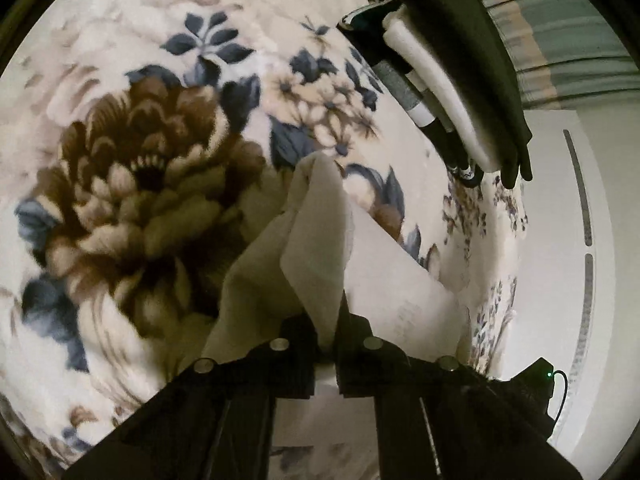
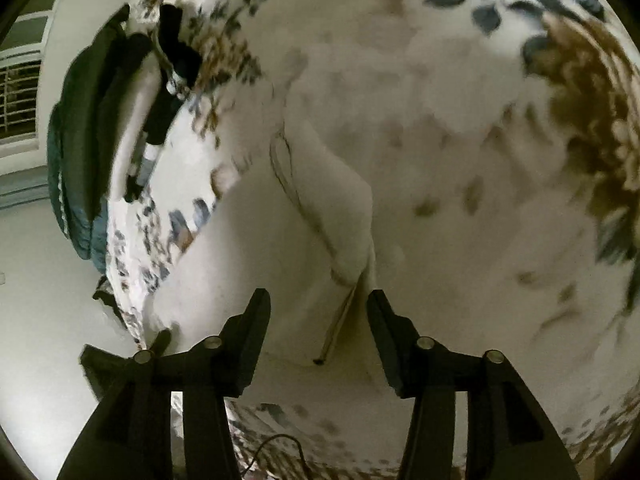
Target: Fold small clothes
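A small white garment [image 1: 320, 248] lies partly lifted on the flowered blanket [image 1: 132, 184]. My left gripper [image 1: 326, 340] is shut on a bunched fold of it, which rises ahead of the fingers. In the right wrist view the same white garment [image 2: 280, 232] lies spread over the blanket [image 2: 460, 160], with a seam edge and a loose corner near the fingers. My right gripper [image 2: 319, 304] is open just above it, one finger on each side of the cloth's corner, holding nothing.
A stack of folded clothes [image 1: 460, 64], dark on top with white and grey below, sits at the blanket's far edge; it also shows in the right wrist view [image 2: 116, 120]. Beyond the bed edge is a pale floor [image 1: 560, 240] and a wall.
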